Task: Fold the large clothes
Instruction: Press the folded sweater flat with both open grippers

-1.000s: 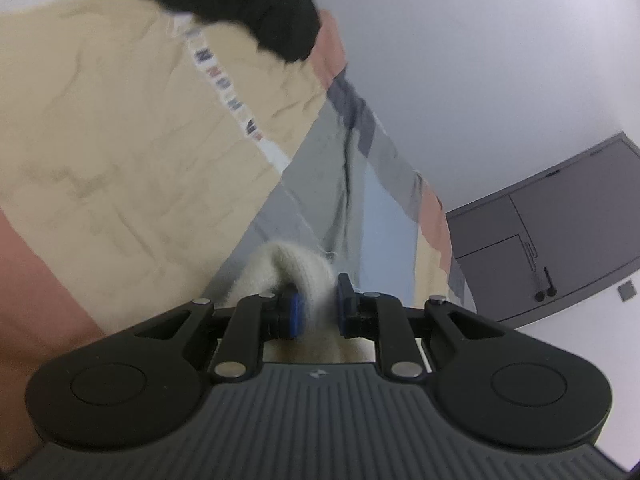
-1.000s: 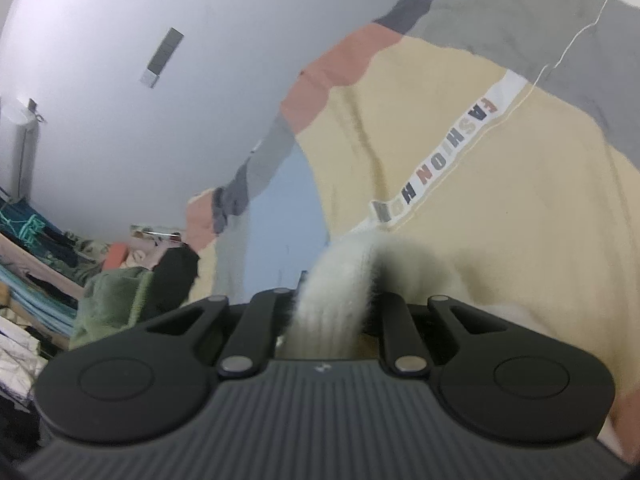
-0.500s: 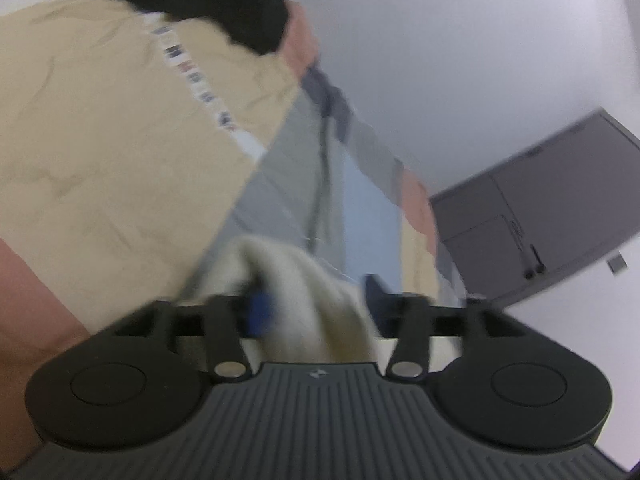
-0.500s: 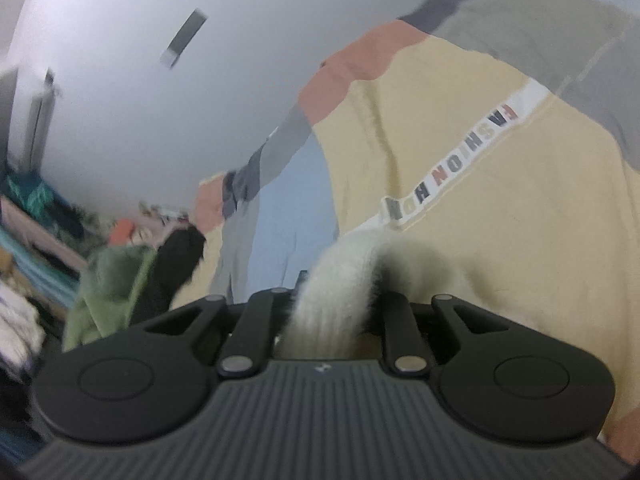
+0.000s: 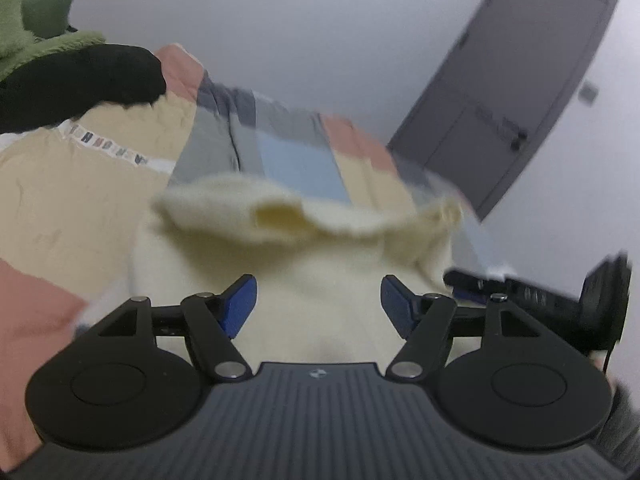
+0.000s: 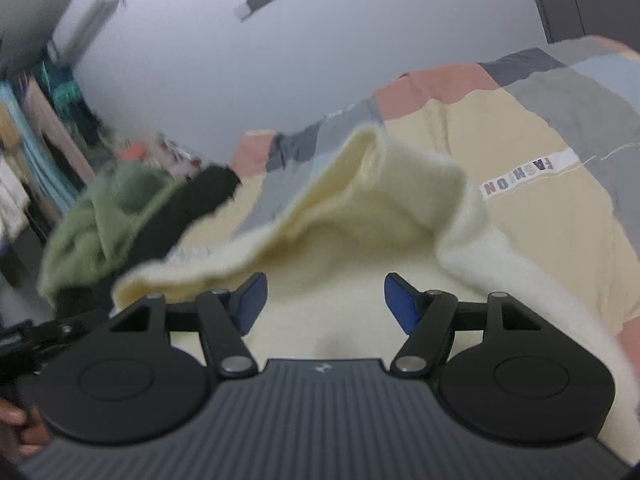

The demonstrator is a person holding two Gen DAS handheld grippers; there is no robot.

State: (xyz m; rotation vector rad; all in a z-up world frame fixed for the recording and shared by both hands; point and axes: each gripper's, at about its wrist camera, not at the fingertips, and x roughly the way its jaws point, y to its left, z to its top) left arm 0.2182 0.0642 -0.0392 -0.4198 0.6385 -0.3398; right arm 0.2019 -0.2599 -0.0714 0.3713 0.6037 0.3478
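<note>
The left gripper [image 5: 316, 304] has just been opening; its blue pads [image 5: 240, 306] stand wide apart, pressing on nothing. The right gripper [image 6: 325, 302] likewise has just opened, fingers [image 6: 402, 304] spread and free.

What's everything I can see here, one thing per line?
Fleece garment: one, cream, on the bed before both grippers.
Bedspread: one, beige, pink, grey and blue patches, under the garment.
Green garment: one, at the bed's far end.
Black garment: one, beside the green one.
Door: one, dark grey, in the wall.
Hanging clothes: several, mixed colours, far left.
Left gripper: black, blue pads, just opened, empty.
Right gripper: same.
</note>
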